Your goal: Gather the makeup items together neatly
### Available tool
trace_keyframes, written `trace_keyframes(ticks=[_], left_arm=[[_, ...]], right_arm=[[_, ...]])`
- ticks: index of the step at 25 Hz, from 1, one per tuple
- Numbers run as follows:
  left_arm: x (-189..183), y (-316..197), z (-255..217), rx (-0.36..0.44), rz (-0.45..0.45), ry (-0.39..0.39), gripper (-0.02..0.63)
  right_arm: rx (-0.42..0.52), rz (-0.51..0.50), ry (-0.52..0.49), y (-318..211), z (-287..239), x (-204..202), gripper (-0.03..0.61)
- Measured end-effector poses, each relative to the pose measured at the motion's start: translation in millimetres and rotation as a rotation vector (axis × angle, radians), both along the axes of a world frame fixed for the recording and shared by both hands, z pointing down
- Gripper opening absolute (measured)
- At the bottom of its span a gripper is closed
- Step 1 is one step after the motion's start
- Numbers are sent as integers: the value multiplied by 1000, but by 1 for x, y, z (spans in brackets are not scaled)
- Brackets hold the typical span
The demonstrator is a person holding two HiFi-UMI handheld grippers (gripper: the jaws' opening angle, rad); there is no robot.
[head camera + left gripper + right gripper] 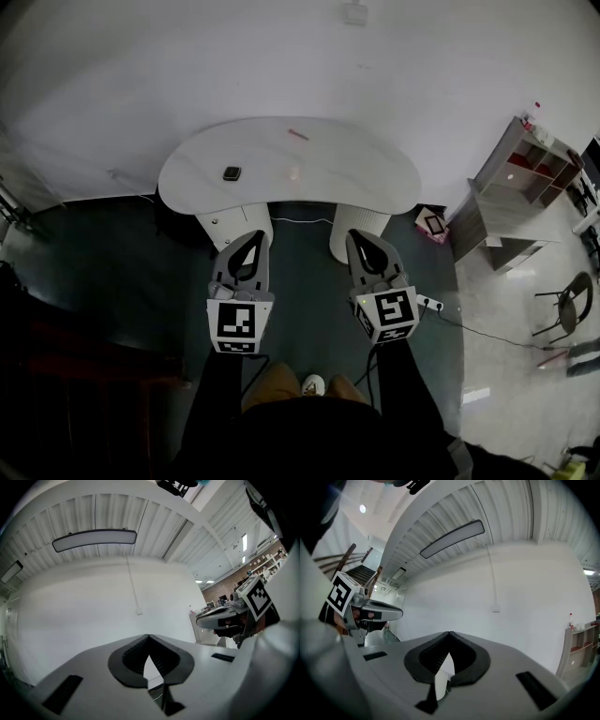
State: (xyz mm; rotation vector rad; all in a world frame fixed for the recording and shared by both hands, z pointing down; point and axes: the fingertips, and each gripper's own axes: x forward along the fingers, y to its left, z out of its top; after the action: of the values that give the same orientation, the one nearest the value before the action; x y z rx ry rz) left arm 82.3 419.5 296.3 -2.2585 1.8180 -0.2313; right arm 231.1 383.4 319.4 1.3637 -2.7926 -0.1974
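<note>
A white kidney-shaped table (375, 169) stands ahead of me in the head view. On it lie a small dark compact (232, 173), a thin pink stick (298, 134) near the far edge and a pale pink item (293, 172) in the middle. My left gripper (254, 235) and right gripper (361, 235) are held side by side in front of the table's near edge, well short of the items. Both are shut with nothing between the jaws. The left gripper view has the tips (149, 637) meeting against a white wall, and the right gripper view shows the same (449, 633).
A grey open shelf unit (520, 183) stands to the right of the table. A pink box (433, 223) and a power strip (431, 302) lie on the floor near the right table leg. A chair (567, 305) is at the far right.
</note>
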Motion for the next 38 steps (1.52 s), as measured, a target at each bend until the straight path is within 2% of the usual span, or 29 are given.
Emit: trace_keyframes(ticks=[11,19,23,29,38], left_arm=[[-16,-41,1,-12,4,8,14],[-35,-122,0,-11,40,15,14],[-48,-171,-2,-14,65,14,14],[-70,-236,-8,-19,103,-12,14],[-102,-302,-17,-5,146,-64,14]], right_arm=[[-8,-4,5,-34,1,-12,23],[-9,19,57,-105,4,-36,23],[-18,37,53,-145,1,-52,23],[-26,83,41,-206,-7,-72,23],[-23,123,25,-271,-11,-107,23]])
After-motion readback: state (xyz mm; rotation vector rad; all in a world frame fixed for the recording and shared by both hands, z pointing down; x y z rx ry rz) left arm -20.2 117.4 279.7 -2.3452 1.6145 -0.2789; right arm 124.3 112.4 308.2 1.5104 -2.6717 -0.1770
